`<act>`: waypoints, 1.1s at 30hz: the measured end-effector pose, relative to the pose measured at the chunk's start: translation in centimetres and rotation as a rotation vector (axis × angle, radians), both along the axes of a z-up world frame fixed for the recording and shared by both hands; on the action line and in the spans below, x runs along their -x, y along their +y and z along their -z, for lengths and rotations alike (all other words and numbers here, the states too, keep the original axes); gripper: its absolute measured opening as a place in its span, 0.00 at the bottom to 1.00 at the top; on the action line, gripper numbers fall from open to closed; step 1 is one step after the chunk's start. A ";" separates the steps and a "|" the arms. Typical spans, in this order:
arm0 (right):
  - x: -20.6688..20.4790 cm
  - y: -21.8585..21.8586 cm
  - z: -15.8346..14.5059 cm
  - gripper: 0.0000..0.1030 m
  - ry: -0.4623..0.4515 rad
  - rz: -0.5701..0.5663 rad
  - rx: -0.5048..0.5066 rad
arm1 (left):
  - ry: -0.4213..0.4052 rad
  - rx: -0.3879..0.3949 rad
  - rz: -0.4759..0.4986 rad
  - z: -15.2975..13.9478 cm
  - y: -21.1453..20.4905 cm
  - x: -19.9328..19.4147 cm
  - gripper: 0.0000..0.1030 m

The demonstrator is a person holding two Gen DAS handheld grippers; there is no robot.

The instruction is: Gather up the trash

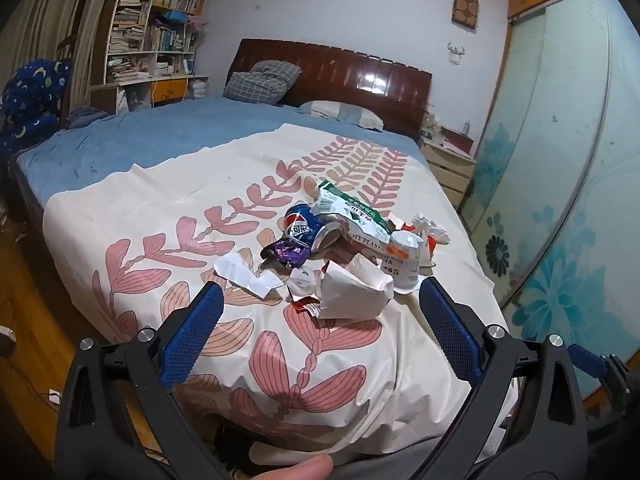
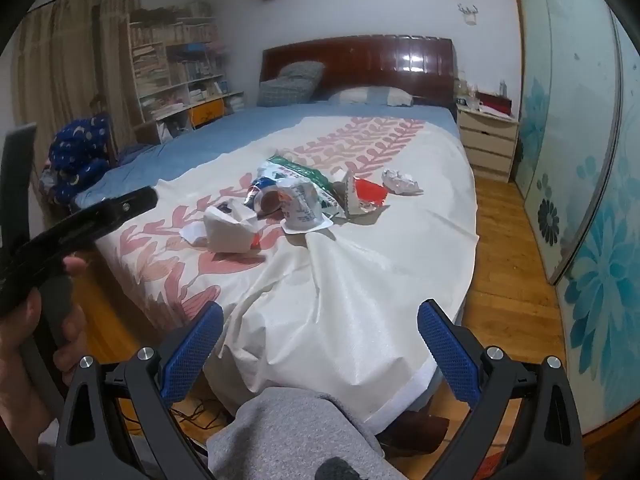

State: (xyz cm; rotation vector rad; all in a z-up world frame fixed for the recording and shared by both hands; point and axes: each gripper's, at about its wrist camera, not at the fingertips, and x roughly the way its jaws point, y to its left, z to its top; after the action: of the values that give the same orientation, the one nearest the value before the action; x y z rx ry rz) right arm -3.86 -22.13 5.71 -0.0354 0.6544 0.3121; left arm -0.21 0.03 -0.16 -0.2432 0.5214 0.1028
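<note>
A pile of trash lies on a white cloth with pink leaves spread over the bed. It holds a crushed blue cola can, a green and white bag, a white cup, a crumpled white bag, a purple wrapper and paper scraps. My left gripper is open and empty, just short of the white bag. My right gripper is open and empty over the cloth's near edge, well back from the pile. A crumpled tissue lies to the right.
The bed has a blue sheet, pillows and a dark wooden headboard. A bookshelf stands at the left, a nightstand at the right, sliding wardrobe doors along the right wall. Wooden floor flanks the bed. The left gripper's handle shows at left.
</note>
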 end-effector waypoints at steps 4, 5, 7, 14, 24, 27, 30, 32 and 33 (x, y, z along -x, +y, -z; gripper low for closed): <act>0.4 0.0 -0.3 0.93 -0.020 -0.003 0.004 | 0.000 -0.006 -0.003 -0.2 0.1 -0.1 0.94; 0.4 0.0 -0.4 0.93 -0.022 -0.003 0.004 | 0.000 -0.006 -0.003 -0.1 0.0 0.0 0.94; 0.3 -0.1 -0.4 0.93 -0.017 -0.004 0.003 | -0.002 -0.007 -0.001 -0.1 0.0 0.0 0.94; 0.3 -0.2 -0.5 0.93 -0.006 0.001 -0.006 | 0.001 -0.010 -0.001 0.0 -0.1 0.0 0.94; 0.1 -0.2 -0.3 0.93 -0.002 0.001 -0.008 | 0.001 -0.013 0.001 0.1 -0.2 0.0 0.94; 0.1 -0.2 -0.3 0.93 -0.002 0.000 -0.005 | 0.004 -0.012 0.000 0.1 -0.2 0.0 0.94; 0.1 -0.2 -0.4 0.93 -0.002 0.002 -0.007 | 0.005 -0.014 0.001 0.1 -0.1 0.0 0.94; 0.1 -0.2 -0.3 0.93 0.000 0.000 -0.005 | 0.006 -0.013 0.000 0.1 -0.1 0.0 0.94; 0.1 -0.2 -0.3 0.93 0.000 0.001 -0.006 | 0.006 -0.013 0.000 0.1 -0.2 0.0 0.94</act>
State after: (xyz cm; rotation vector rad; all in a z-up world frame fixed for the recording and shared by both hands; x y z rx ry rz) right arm -3.95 -22.35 6.04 -0.0299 0.6533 0.3131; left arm -0.19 -0.15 -0.22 -0.2302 0.5265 0.1071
